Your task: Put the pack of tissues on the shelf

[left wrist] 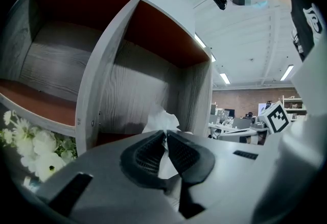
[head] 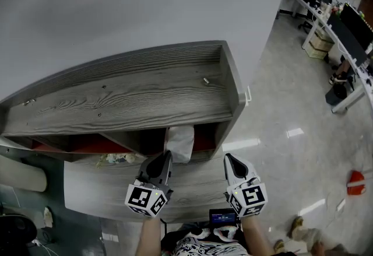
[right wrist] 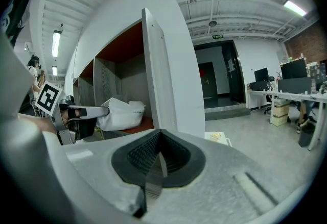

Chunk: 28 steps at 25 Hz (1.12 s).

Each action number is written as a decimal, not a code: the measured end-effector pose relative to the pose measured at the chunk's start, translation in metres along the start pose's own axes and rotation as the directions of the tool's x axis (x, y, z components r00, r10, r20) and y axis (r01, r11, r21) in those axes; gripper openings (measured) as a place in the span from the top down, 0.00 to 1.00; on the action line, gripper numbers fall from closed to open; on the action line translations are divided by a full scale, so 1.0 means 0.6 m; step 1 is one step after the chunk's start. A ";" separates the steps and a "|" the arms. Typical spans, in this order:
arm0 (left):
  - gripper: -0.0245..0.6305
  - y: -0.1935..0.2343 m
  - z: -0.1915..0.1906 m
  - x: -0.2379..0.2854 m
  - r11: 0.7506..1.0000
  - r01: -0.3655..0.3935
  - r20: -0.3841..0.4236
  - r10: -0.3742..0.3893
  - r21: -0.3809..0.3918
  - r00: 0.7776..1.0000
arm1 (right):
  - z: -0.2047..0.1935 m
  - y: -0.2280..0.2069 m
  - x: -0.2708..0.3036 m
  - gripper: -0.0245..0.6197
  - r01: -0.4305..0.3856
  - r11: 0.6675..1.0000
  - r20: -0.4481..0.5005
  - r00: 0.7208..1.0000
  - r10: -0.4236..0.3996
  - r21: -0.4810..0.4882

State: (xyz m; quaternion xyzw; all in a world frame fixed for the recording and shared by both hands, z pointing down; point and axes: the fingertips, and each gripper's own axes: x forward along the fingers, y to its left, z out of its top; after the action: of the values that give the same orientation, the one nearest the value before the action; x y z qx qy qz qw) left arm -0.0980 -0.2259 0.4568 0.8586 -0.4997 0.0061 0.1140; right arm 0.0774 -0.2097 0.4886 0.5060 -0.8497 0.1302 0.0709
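Because the shelf (head: 134, 97) has an upright divider (left wrist: 102, 80) and a side wall (right wrist: 159, 65), its lower level is split into red-lined compartments. That side wall stands right ahead of my right gripper (right wrist: 159, 136), between it and the inside of the shelf. A bunch of white flowers (head: 116, 158) lies below the shelf's left compartment, and desks (head: 344, 21) with monitors stand well off to the shelf's right. I count one pack of tissues (head: 179, 143), one bunch of flowers, two grippers and two small metal bits (head: 205, 80) on the shelf's top board. The pack sits at the mouth of the shelf's right compartment, straight ahead of my left gripper (left wrist: 165, 135), whose jaws are pinched on a fold of its white wrapper. My right gripper's jaws are closed together with nothing in them, about level with the shelf's right edge.
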 end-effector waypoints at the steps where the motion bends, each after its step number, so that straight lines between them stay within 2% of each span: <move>1: 0.95 0.002 0.000 0.002 1.000 -0.005 0.000 0.005 0.002 1.000 | 0.000 -0.002 0.002 0.96 0.000 1.000 -0.001 1.000 0.000 0.000; 10: 0.95 0.018 0.008 0.022 0.997 -0.071 -0.013 0.071 0.025 0.997 | -0.001 -0.020 0.011 0.95 0.002 1.000 -0.009 1.000 -0.002 0.002; 17: 0.95 0.031 0.005 0.037 0.992 -0.124 -0.022 0.124 0.012 0.992 | 0.000 -0.032 0.016 0.95 0.005 1.000 -0.007 1.000 -0.005 0.006; 28: 0.95 0.042 -0.003 0.048 0.985 -0.170 -0.035 0.170 0.010 0.985 | -0.002 -0.036 0.015 0.96 -0.003 1.000 -0.003 1.000 0.003 0.022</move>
State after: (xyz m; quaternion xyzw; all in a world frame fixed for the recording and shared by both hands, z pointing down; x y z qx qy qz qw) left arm -0.1053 -0.2620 0.4668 0.8129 -0.5692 0.0328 0.1189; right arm 0.0923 -0.2268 0.4953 0.5052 -0.8489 0.1404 0.0663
